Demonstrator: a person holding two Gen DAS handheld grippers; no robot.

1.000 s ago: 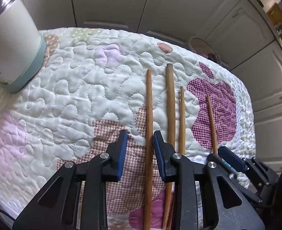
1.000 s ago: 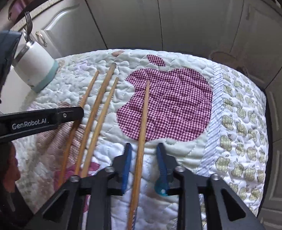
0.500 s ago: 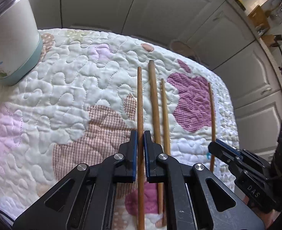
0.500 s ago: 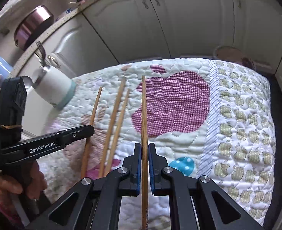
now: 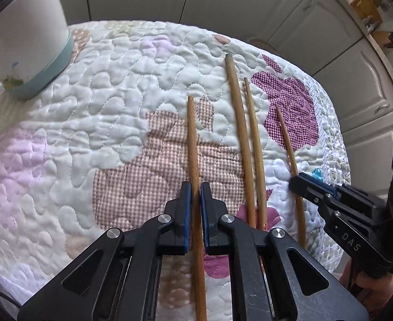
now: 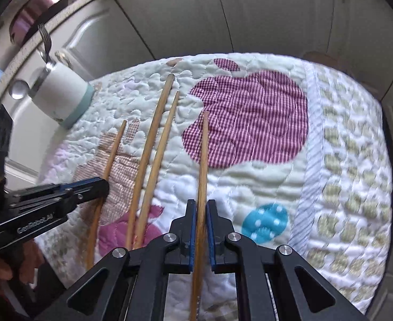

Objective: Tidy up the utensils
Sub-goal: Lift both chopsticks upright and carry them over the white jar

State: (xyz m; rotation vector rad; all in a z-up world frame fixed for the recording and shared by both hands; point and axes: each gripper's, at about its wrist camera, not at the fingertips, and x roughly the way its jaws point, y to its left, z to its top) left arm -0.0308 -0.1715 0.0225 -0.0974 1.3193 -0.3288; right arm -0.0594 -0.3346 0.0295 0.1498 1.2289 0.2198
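Note:
Several wooden chopsticks are on or over a quilted cloth. My left gripper (image 5: 193, 187) is shut on the leftmost chopstick (image 5: 192, 139), also seen in the right wrist view (image 6: 113, 149). My right gripper (image 6: 201, 204) is shut on the rightmost chopstick (image 6: 203, 155), which shows in the left wrist view (image 5: 286, 136). Two more chopsticks (image 5: 240, 133) (image 5: 253, 139) lie side by side on the cloth between them. A white holder cup (image 5: 22, 34) with a teal base stands at the far left; in the right wrist view (image 6: 62, 93) a fork sticks out of it.
The quilted cloth (image 5: 89, 123) with apple patches covers a small table that drops off at the far and right edges. White cabinet doors (image 6: 276, 13) stand behind it. A metal bowl (image 6: 36, 2) sits on the counter at the far left.
Both grippers closed on their chopsticks, then drew back toward me with them; the held sticks' tips now lie short of the two middle chopsticks' tips.

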